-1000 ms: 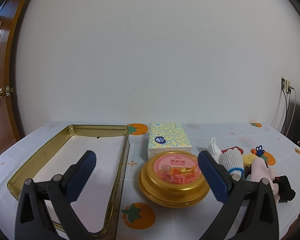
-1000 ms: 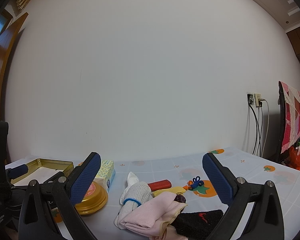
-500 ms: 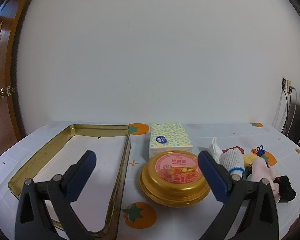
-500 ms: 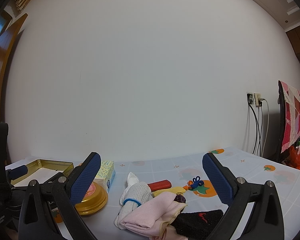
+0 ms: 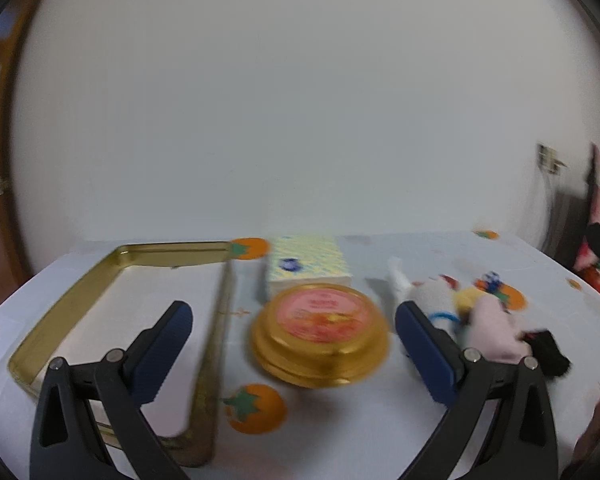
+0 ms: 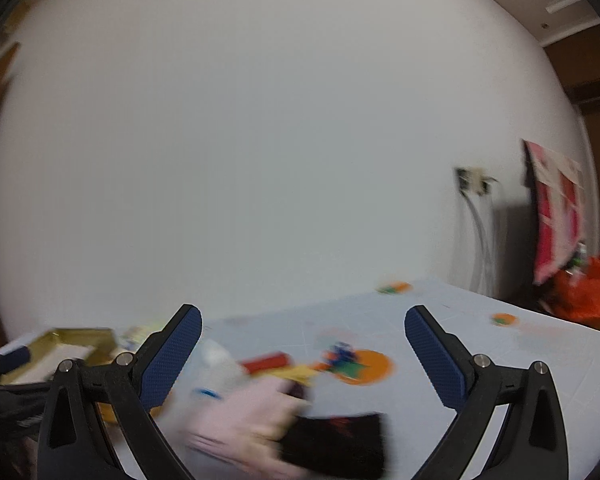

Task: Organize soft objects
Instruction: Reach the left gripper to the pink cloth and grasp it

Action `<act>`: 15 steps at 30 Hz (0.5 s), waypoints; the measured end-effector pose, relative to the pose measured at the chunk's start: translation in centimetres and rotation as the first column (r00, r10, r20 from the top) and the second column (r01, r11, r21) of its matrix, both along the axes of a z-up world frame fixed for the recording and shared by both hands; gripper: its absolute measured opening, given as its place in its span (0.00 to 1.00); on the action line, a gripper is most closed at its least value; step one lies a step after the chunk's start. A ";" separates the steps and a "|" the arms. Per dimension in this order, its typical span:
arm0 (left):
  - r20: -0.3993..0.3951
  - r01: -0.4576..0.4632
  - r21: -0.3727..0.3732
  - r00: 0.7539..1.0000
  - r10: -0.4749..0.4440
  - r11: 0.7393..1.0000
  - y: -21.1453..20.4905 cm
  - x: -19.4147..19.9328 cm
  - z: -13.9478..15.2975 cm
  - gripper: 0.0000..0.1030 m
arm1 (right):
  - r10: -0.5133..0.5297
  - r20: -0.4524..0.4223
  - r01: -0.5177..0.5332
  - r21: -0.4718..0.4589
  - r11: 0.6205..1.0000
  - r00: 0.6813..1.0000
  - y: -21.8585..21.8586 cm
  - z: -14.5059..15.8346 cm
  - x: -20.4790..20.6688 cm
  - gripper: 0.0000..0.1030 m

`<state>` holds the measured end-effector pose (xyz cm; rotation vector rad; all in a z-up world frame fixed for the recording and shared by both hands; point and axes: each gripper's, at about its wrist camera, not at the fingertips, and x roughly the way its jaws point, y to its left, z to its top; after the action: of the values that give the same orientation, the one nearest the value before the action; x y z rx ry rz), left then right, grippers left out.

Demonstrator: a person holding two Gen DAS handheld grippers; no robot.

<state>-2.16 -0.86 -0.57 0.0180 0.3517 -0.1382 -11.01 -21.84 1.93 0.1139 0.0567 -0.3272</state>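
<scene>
Gold round tin [image 5: 320, 334] beside tissue pack [image 5: 308, 266]; red stick [image 6: 266, 362], blurry, maybe lighter.

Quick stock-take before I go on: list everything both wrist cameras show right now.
Tray: 1, gold, table left.
Round tin: 1, gold with pink lid, centre.
Tissue pack: 1, yellow-patterned, behind the tin.
White glove: 1, blue-cuffed, right of the tin.
Pink cloth: 1, in the soft pile.
Black cloth: 1, beside the pink.
Red item: 1, blurred, behind the pile.
Tablecloth: 1, white, orange fruit prints.
Left gripper: open.
Right gripper: open.
</scene>
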 end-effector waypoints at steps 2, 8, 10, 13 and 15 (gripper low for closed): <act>-0.016 0.050 0.013 0.999 -0.050 0.999 -1.2 -0.4 -0.1 1.00 | -0.040 -0.028 0.040 0.027 0.999 0.999 -2.4 -0.2 -1.1 0.99; -0.079 0.236 0.062 0.970 -0.231 0.970 -6.6 -1.4 -0.1 0.99 | -0.095 -0.132 0.102 0.045 0.994 0.987 -6.7 -1.5 -3.8 0.99; -0.105 0.292 0.046 0.952 -0.286 0.955 -8.3 -1.3 0.1 0.97 | -0.095 -0.150 0.103 0.050 0.993 0.984 -7.2 -2.1 -4.6 0.99; -0.158 0.349 0.011 0.926 -0.343 0.937 -10.3 -0.2 0.4 0.89 | -0.057 -0.151 0.070 0.080 0.994 0.987 -7.7 -2.6 -5.6 0.99; -0.211 0.381 0.005 0.904 -0.371 0.925 -11.7 1.0 0.3 0.80 | -0.038 -0.156 0.054 0.100 0.993 0.987 -8.2 -2.9 -5.9 0.99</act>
<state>-1.18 -12.53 -0.27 0.1191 0.5580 -0.5194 -16.95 -30.01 -0.93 0.1934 0.2246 -0.3794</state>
